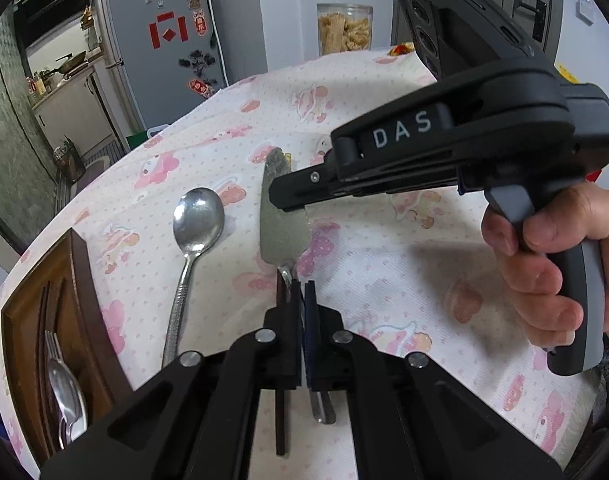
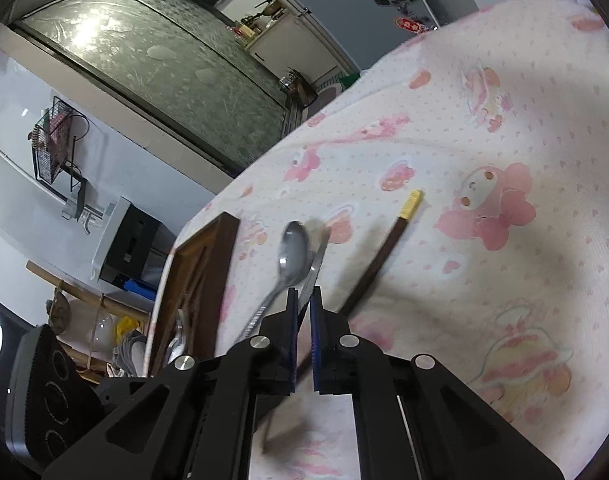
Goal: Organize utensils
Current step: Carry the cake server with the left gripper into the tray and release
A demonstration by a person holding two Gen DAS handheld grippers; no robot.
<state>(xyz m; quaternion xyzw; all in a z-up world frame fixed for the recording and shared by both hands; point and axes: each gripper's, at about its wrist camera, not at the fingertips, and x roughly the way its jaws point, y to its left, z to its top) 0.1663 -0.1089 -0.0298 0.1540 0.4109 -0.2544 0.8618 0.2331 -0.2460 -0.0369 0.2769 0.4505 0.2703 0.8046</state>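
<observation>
My left gripper (image 1: 301,292) is shut on the handle of a flat steel cake server (image 1: 282,224), blade pointing away over the pink-patterned tablecloth. My right gripper (image 1: 282,196) comes in from the right, its fingertips around the server's blade; in its own view it (image 2: 303,300) is closed on the blade (image 2: 316,264) seen edge-on. A steel spoon (image 1: 192,240) lies on the cloth left of the server, also in the right wrist view (image 2: 292,256). A dark chopstick with a yellow tip (image 2: 384,256) lies beside it.
A brown wooden utensil tray (image 1: 80,280) sits at the table's left edge, holding a fork and spoons (image 1: 64,392); it also shows in the right wrist view (image 2: 196,280). A jar of snacks (image 1: 344,28) stands beyond the far edge. A fridge (image 1: 160,40) is behind.
</observation>
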